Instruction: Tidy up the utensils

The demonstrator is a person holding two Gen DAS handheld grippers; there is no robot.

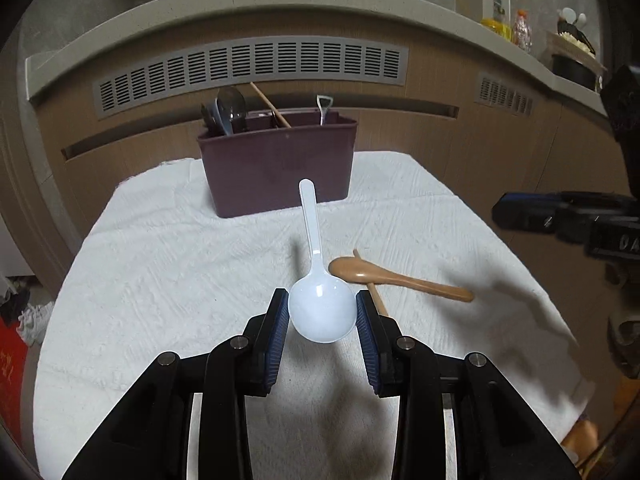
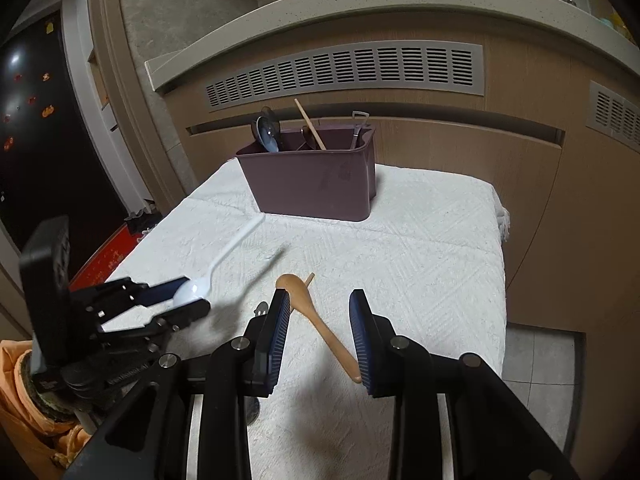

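Observation:
My left gripper (image 1: 322,304) is shut on the bowl of a white plastic spoon (image 1: 316,240), whose handle points away toward a maroon utensil holder (image 1: 276,164). The spoon hangs above the white cloth and casts a shadow on it. A brown wooden spoon (image 2: 316,316) lies on the cloth across a wooden chopstick (image 2: 310,279). My right gripper (image 2: 320,300) hovers over that brown spoon, open, with its pads clear of it. In the right wrist view the left gripper (image 2: 188,296) holds the white spoon (image 2: 224,260) at the left.
The holder (image 2: 316,184) stands at the table's far edge with dark spoons, a chopstick and a metal utensil inside. A white textured cloth (image 1: 160,260) covers the small table. Behind it runs a wooden cabinet with grey vents (image 1: 256,68) under a counter.

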